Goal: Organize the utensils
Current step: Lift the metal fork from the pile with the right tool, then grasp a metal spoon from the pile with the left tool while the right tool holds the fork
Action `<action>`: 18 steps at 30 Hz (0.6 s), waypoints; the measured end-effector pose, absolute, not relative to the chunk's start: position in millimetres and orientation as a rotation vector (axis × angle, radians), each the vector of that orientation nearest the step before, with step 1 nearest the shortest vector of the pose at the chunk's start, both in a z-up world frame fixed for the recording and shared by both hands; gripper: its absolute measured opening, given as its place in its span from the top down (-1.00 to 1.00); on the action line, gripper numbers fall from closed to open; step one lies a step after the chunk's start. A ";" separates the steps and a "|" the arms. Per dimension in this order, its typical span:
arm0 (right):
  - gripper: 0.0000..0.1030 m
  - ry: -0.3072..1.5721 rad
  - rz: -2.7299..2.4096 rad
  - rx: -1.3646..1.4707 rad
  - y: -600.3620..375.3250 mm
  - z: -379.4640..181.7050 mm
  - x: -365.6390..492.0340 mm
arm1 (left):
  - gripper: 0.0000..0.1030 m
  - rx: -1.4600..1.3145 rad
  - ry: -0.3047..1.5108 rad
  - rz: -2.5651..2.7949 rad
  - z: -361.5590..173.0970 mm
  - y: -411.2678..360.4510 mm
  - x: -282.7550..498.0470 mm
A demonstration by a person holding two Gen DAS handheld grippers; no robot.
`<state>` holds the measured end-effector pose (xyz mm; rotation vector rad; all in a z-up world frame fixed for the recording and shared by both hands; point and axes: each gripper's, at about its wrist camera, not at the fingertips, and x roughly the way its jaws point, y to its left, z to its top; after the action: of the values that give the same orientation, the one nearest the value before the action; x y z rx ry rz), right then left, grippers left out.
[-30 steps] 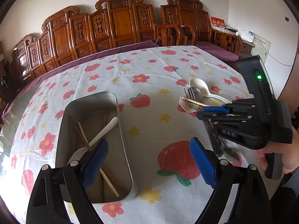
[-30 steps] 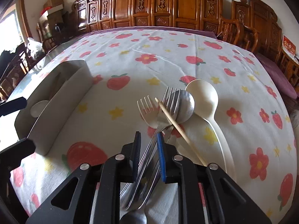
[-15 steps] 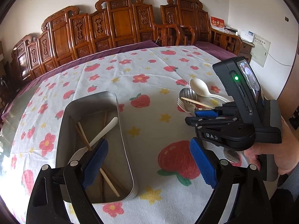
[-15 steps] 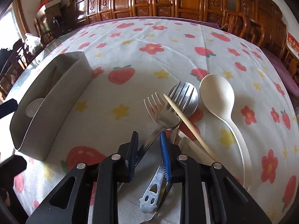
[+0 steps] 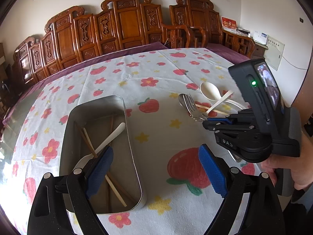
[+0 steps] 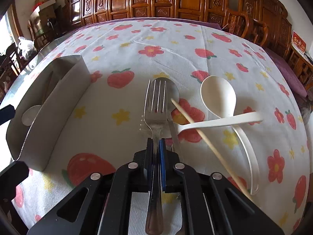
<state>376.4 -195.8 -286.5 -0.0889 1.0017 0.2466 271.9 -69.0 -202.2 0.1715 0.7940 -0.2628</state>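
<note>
Right wrist view: the right gripper (image 6: 156,143) is seen at lower centre, its jaws pinched on the neck of a steel fork (image 6: 155,105), tines pointing up the frame. The fork's head is held over a steel spoon (image 6: 173,92); whether it is clear of the pile cannot be told. Right of centre, a bamboo chopstick (image 6: 197,131) is laid diagonally, crossed by a white plastic soup spoon (image 6: 218,94) and a second white spoon handle (image 6: 221,122). All are carried on a counter under a strawberry-print cloth (image 6: 121,117).

A metal tray (image 6: 64,90) is entered at the left of the frame; in the left wrist view it (image 5: 135,168) sits at lower left, holding chopsticks (image 5: 115,184) and a white spoon (image 5: 111,137).

The left gripper (image 5: 154,166) is shown at the bottom of its own view, jaws spread wide, nothing between them.

Step in hand, as judged: pick-up of the fork. The next move calls for a lift free of the spoon and chopstick, a carry leftward, and a release inside the tray.
</note>
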 end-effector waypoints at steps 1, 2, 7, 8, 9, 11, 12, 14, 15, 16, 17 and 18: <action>0.84 0.996 0.256 -0.073 -198.2 -281.8 373.9 | -0.66 0.173 0.793 -0.263 -202.2 -68.7 271.7; 0.84 0.992 0.262 -0.062 -199.3 -279.1 372.5 | -0.66 0.175 0.793 -0.262 -202.0 -68.8 271.8; 0.84 0.935 0.295 -0.013 -207.0 -252.9 363.5 | -0.66 0.177 0.800 -0.257 -204.5 -67.5 272.1; 0.84 0.922 0.296 -0.018 -207.8 -247.7 362.2 | -0.66 0.177 0.801 -0.256 -205.1 -67.6 272.4; 0.84 0.907 0.295 -0.024 -209.7 -241.5 360.3 | -0.66 0.178 0.802 -0.256 -205.7 -68.1 272.5; 0.84 0.878 0.297 -0.016 -218.9 -226.7 356.2 | -0.66 0.183 0.804 -0.255 -207.3 -69.0 272.9; 0.84 0.865 0.291 -0.014 -225.2 -220.1 353.7 | -0.66 0.184 0.807 -0.253 -208.3 -69.4 273.1; 0.84 0.852 0.283 -0.011 -236.8 -212.0 348.1 | -0.66 0.180 0.811 -0.254 -209.5 -70.0 272.9; 0.84 0.847 0.274 -0.021 -244.6 -207.9 343.3 | -0.66 0.181 0.813 -0.249 -209.5 -70.9 272.7; 0.84 0.846 0.266 -0.030 -250.0 -206.1 340.1 | -0.66 0.176 0.813 -0.246 -208.9 -71.6 271.5; 0.84 0.848 0.258 -0.039 -256.0 -204.8 336.3 | -0.66 0.169 0.815 -0.244 -208.4 -72.3 271.6; 0.84 0.850 0.246 -0.051 -265.0 -203.4 330.8 | -0.66 0.162 0.817 -0.244 -207.7 -73.8 270.6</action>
<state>330.8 -265.0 -203.4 -0.0506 0.8501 0.2465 270.6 -73.8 -207.7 0.1624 0.8172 -0.2438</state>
